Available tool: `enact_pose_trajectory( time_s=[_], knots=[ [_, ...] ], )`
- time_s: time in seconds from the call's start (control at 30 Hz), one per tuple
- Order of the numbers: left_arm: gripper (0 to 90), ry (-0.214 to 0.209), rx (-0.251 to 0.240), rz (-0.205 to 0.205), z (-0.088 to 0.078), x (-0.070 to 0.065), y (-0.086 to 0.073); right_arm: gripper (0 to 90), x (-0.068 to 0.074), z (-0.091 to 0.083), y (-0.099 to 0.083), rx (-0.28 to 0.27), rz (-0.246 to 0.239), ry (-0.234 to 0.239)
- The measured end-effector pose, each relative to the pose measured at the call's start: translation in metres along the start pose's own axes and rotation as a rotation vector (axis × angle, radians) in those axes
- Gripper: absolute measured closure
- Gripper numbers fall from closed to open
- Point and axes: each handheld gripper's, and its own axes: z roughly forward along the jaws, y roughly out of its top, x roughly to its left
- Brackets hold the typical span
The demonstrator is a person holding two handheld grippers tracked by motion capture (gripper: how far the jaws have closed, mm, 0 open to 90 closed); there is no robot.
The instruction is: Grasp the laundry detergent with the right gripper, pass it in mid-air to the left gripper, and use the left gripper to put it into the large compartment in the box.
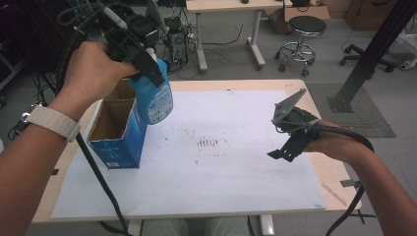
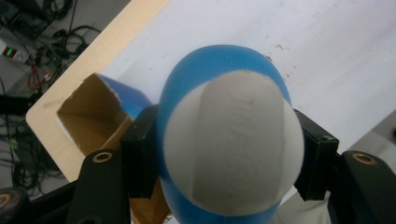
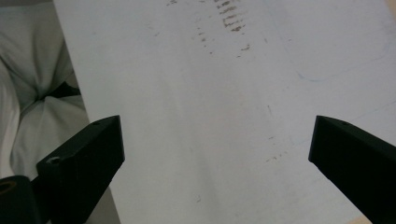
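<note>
Left gripper is raised over the table's left side, its jaws clamped on the upper part of a blue bottle with a white cap; the bottle hangs clear of the table, tilted, its lower half just beside and above the open mouth of a blue carton; in the left gripper view the white cap sits squarely between the two black pads, which press on the bottle's blue shoulders from either side; the carton's brown inside shows below and to the left there. The carton stands upright on the white sheet near the table's left edge, top flaps open. Right gripper is held low over the sheet's right side, well apart from bottle and carton; its jaws stand wide with nothing between them; in the right gripper view the two black fingers frame bare white sheet with some dark smudges farther off. Wooden table edge shows round the sheet.
</note>
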Motion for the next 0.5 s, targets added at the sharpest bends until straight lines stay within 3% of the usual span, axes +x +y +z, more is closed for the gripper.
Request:
enact_pose_trajectory(
  time_s=[0.23, 0.5],
  knots=[
    [38.2, 0.038, -0.018, -0.105, -0.009, 0.021, -0.002, 5.1, -0.005, 0.002, 0.000, 0.092, -0.007, 0.007],
    [38.2, 0.058, 0.004, -0.224, -0.012, 0.043, -0.005, 4.1, -0.011, 0.001, 0.000, 0.071, -0.010, -0.013]
  ],
)
